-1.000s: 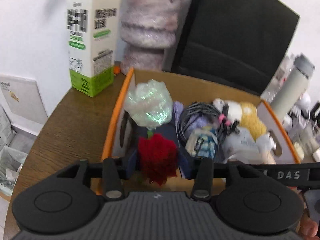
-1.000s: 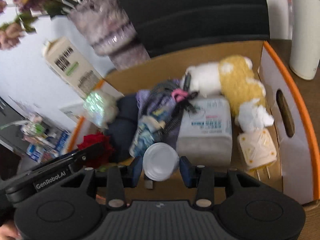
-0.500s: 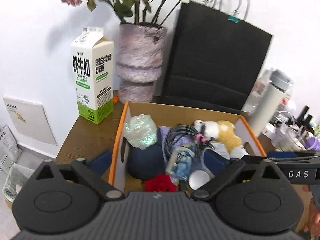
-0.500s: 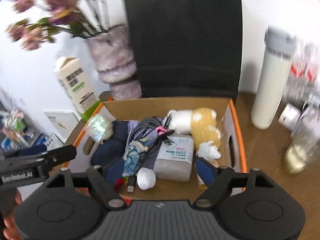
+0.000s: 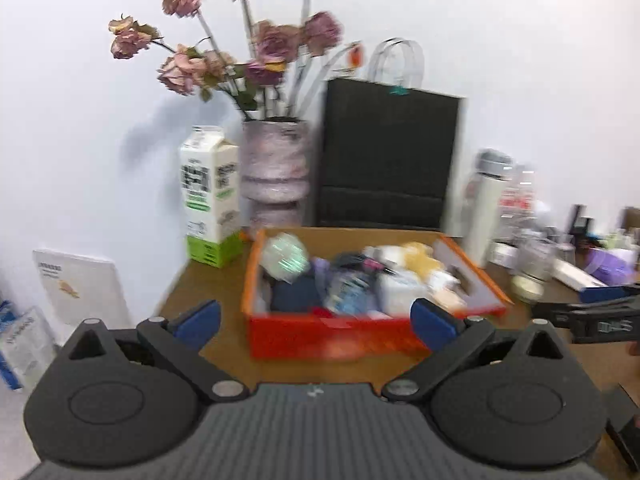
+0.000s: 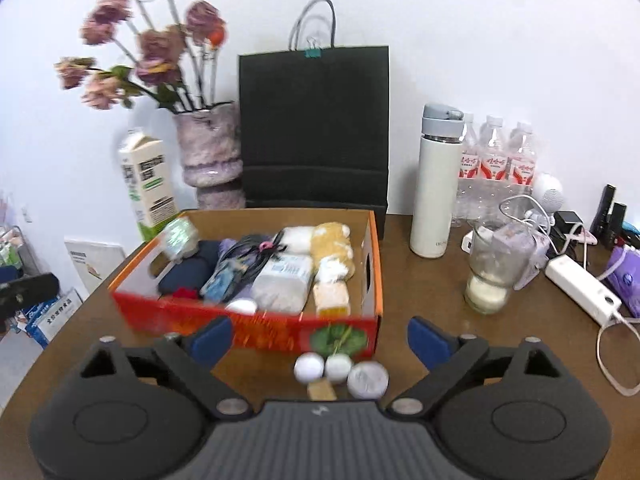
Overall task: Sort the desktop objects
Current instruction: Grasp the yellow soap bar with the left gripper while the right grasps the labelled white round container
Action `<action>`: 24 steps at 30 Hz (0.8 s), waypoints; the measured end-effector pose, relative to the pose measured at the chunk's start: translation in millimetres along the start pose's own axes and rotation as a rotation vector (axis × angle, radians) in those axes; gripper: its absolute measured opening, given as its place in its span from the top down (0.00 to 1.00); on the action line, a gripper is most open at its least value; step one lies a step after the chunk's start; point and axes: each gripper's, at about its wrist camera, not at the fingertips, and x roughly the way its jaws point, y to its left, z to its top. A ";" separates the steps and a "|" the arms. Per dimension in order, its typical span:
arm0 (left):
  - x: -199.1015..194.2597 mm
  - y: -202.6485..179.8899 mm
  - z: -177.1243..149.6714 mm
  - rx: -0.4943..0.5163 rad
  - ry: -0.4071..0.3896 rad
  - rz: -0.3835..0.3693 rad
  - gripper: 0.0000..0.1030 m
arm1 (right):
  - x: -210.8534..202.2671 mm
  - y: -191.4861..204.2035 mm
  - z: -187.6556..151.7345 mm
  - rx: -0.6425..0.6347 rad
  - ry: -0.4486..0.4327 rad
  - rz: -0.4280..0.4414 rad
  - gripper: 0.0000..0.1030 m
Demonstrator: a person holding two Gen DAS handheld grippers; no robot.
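Observation:
An orange cardboard box (image 6: 280, 332) on the brown desk holds several items: a red flower (image 6: 185, 293), a white round lid (image 6: 242, 305), a tissue pack (image 6: 284, 280), a plush toy (image 6: 332, 246), cables and a shiny ball (image 6: 181, 237). The box also shows in the left wrist view (image 5: 332, 336). My left gripper (image 5: 316, 322) is open and empty, in front of the box. My right gripper (image 6: 320, 338) is open and empty, in front of the box. Small white round objects (image 6: 340, 370) lie on the desk between its fingers.
Behind the box stand a milk carton (image 6: 148, 184), a vase of dried flowers (image 6: 210, 160) and a black paper bag (image 6: 316, 128). To the right are a white flask (image 6: 436, 188), water bottles (image 6: 496, 164), a glass jar (image 6: 490, 276) and a power strip (image 6: 580, 288).
Both grippers opened, leaving the red flower and the white lid in the box, then pulled back and up away from the box.

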 end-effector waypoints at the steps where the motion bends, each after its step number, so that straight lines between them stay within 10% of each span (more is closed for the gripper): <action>1: -8.6 -5.5 -18.0 -0.005 -0.003 -0.009 0.00 | -7.0 2.4 -15.7 -0.006 -0.007 0.004 0.08; 12: -61.7 -48.1 -133.8 0.048 0.052 0.032 0.00 | -49.1 21.4 -157.0 0.025 0.036 0.007 0.08; 24: -98.7 -60.0 -151.9 0.135 -0.014 0.026 0.00 | -118.4 13.6 -177.0 0.029 -0.125 -0.006 0.08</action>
